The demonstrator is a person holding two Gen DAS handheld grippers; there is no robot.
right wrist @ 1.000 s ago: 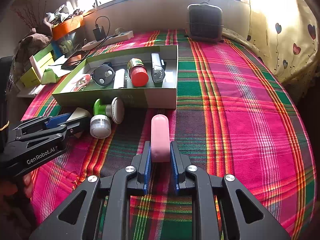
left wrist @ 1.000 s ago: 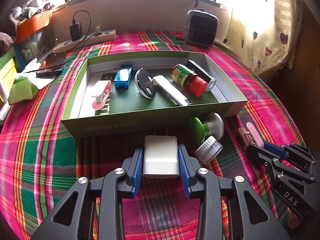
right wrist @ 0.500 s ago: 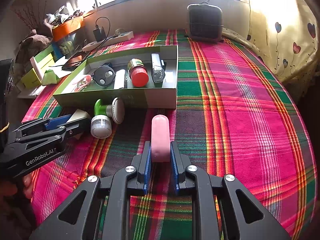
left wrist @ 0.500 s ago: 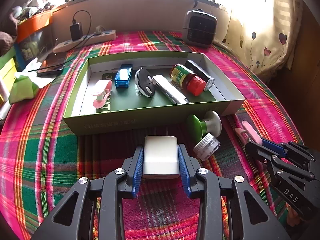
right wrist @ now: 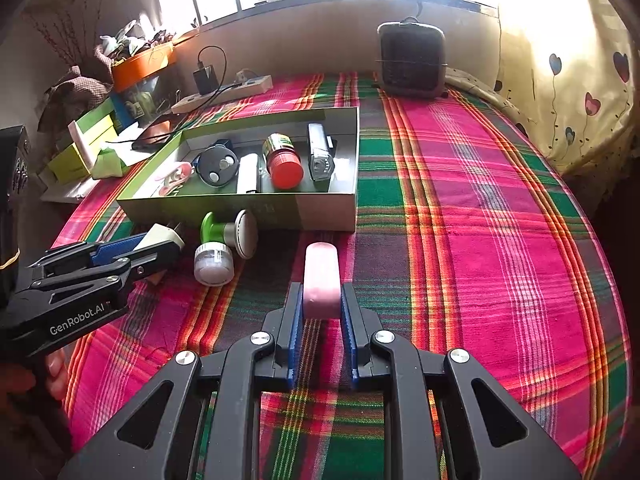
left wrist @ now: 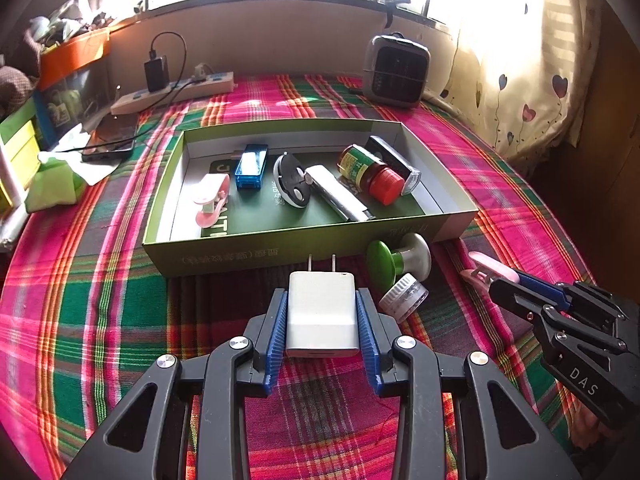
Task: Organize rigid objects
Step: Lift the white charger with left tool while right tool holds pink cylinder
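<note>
My left gripper (left wrist: 321, 296) is shut on a white plug charger (left wrist: 321, 316), prongs pointing forward, just in front of the green box's (left wrist: 248, 249) near wall. The box holds a pink clip (left wrist: 212, 200), a blue stick (left wrist: 251, 166), a round black-and-white piece (left wrist: 292, 180), a silver bar (left wrist: 340, 198), a red-capped jar (left wrist: 370, 174) and a black device (left wrist: 394, 162). My right gripper (right wrist: 321, 292) is shut on a pink block (right wrist: 321, 280), low over the cloth right of the left gripper (right wrist: 160, 245). A green-and-white knob (right wrist: 228, 232) and a small white jar (right wrist: 214, 264) lie between them.
A plaid cloth (right wrist: 480, 240) covers the table. At the back stand a grey heater (right wrist: 412, 60) and a power strip (left wrist: 172, 94) with a black adapter and cable. A phone (left wrist: 112, 140) and green boxes (right wrist: 80, 148) crowd the left edge. A curtain (left wrist: 520, 80) hangs on the right.
The left gripper has shifted slightly with the charger, and its two prongs now show in front of the box wall. The right gripper and pink block have kept still.
</note>
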